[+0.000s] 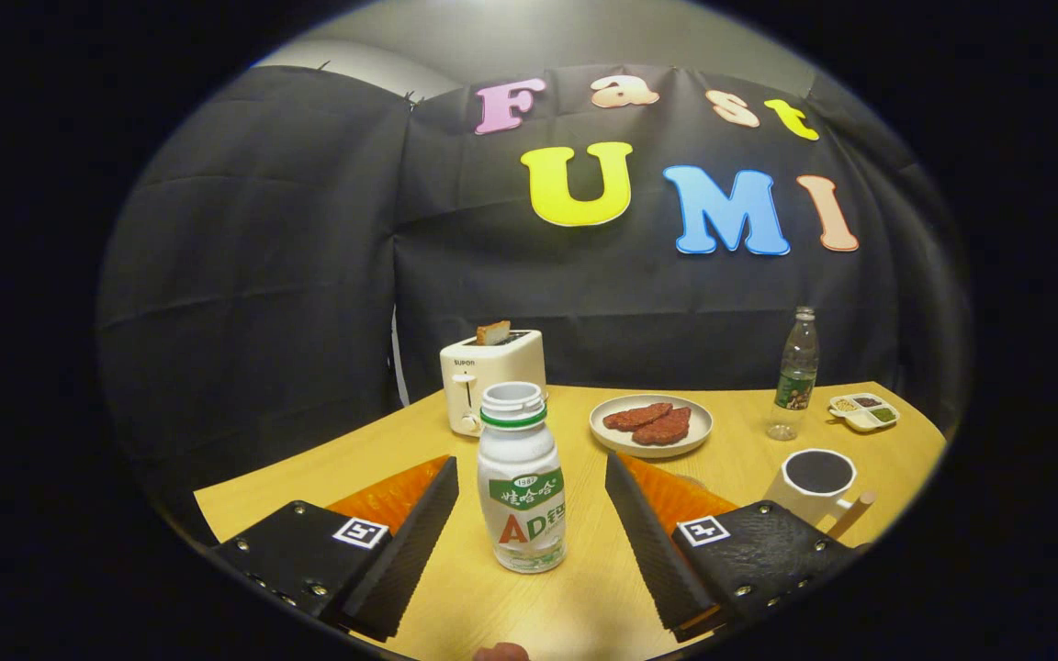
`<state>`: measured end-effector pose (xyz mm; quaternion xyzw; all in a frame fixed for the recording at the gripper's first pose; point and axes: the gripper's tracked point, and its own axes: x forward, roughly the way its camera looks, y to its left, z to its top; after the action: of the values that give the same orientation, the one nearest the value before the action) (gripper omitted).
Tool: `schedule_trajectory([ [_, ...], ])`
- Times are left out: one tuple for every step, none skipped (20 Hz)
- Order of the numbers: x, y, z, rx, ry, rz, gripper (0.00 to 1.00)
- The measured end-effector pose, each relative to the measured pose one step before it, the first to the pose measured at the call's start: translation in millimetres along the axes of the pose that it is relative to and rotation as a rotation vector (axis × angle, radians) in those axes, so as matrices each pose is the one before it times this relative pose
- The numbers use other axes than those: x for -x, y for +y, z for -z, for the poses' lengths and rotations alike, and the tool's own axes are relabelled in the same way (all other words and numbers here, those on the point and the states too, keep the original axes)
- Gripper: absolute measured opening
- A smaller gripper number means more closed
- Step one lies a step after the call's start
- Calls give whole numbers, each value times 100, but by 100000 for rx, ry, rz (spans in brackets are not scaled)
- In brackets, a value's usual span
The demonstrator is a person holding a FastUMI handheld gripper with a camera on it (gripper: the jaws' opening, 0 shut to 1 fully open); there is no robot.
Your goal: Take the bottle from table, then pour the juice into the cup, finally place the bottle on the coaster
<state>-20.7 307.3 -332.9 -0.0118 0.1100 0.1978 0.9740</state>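
A small white bottle [522, 482] with a green neck ring and no cap stands upright on the wooden table [749, 459], between my two fingers. My gripper [529, 464] is open, with a gap left on each side of the bottle. A white cup [816, 482] with dark contents and a wooden handle stands just beyond the right finger [653, 532]. I cannot make out a coaster; it may be hidden behind the fingers.
Beyond the bottle stand a white toaster [490, 376] with a slice of toast in it and a plate [650, 425] of reddish-brown patties. Further right are a clear plastic bottle [794, 375] and a small divided dish [863, 410]. The table's left edge runs diagonally near the left finger [405, 542].
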Motion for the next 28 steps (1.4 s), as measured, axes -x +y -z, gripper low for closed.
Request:
schedule_trajectory([
  [-756, 124, 638, 1010, 1402, -599, 99],
  [-516, 28, 694, 1367, 1050, -412, 99],
  [-494, -79, 332, 901, 699, -33, 99],
  [-468, -20, 472, -108, 286, -345, 99],
  [-420, -15, 259, -697, -89, -166, 99],
  [-302, -53, 110, -371, -789, 52, 99],
  [-361, -210, -25, 62, -415, 927, 99],
  [-268, -158, 171, -221, 89, 526, 99],
  [-299, -96, 131, -759, 86, 603, 99],
  [-233, -64, 215, -675, -135, 570, 99],
  [-102, 100, 128, -741, 65, 191, 99],
  [-151, -3, -211, -314, -353, 414, 98],
  [-164, 11, -286, 300, -539, 309, 98],
  [30, 207, 53, 594, -316, -296, 97],
  [-348, 521, 373, -3, 367, -1484, 94],
  [-269, -89, 315, 908, 1106, 260, 84],
  [-115, 13, -47, 874, -602, 223, 74],
  [-286, -62, 164, -59, 1571, -398, 73],
  [496, 12, -312, -1079, 395, -397, 71],
  [314, -74, -431, -1725, -203, -543, 70],
  [365, -191, -553, -2580, -863, -612, 69],
  [451, -84, -694, -3513, -456, -527, 66],
  [244, -201, -706, -4162, -718, 105, 66],
  [233, -526, -597, -4649, 289, 1662, 65],
  [243, -471, -603, -4588, 88, 2357, 65],
  [244, -653, -580, -4696, -117, 2366, 65],
  [154, -465, -483, -5173, -77, 1862, 65],
  [241, -361, -465, -5867, -99, 836, 65],
])
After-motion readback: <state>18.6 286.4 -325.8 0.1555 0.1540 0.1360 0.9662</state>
